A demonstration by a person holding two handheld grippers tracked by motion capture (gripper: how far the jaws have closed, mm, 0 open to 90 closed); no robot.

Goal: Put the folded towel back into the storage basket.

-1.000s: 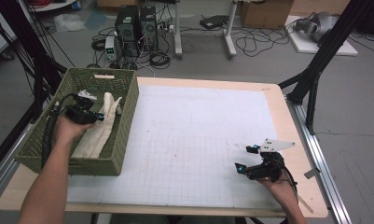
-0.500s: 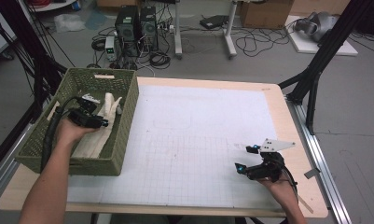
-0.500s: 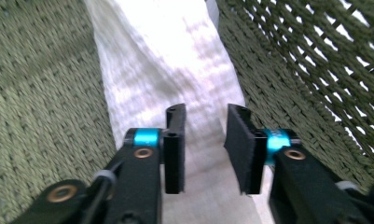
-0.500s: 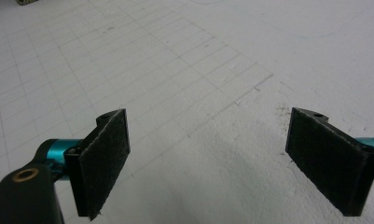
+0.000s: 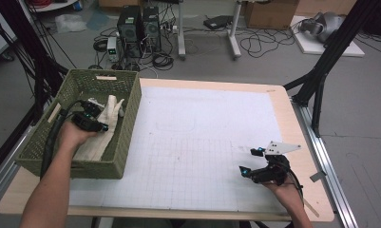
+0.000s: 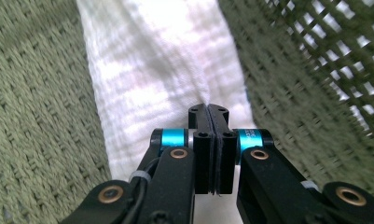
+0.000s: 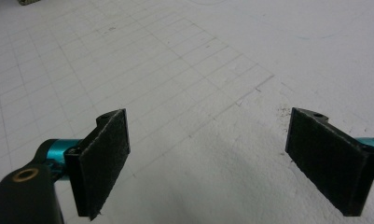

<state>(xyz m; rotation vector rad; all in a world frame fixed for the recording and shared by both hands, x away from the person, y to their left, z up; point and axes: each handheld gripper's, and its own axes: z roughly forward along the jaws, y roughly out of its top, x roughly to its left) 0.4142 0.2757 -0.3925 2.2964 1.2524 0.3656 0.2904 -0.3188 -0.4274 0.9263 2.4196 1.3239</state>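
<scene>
A white cloth (image 5: 111, 110) lies along the bottom of the green woven basket (image 5: 131, 107) at the table's left. My left gripper (image 5: 102, 127) is down inside the basket on top of the cloth. In the left gripper view its jaws (image 6: 208, 109) have just been closing and now stand pressed together, with a puckered fold of the white cloth (image 6: 161, 65) pinched at their tips. My right gripper (image 5: 248, 161) rests low over the white gridded mat (image 5: 202, 133) near the front right. It is open (image 7: 208, 154) with bare mat between its pads (image 7: 105, 158).
The basket's woven walls (image 6: 35, 93) rise close on both sides of the left gripper. Past the table's far edge the floor holds computer towers (image 5: 138, 23), cables and black frame legs (image 5: 321, 71). The mat's wooden border (image 5: 292, 123) runs along the right.
</scene>
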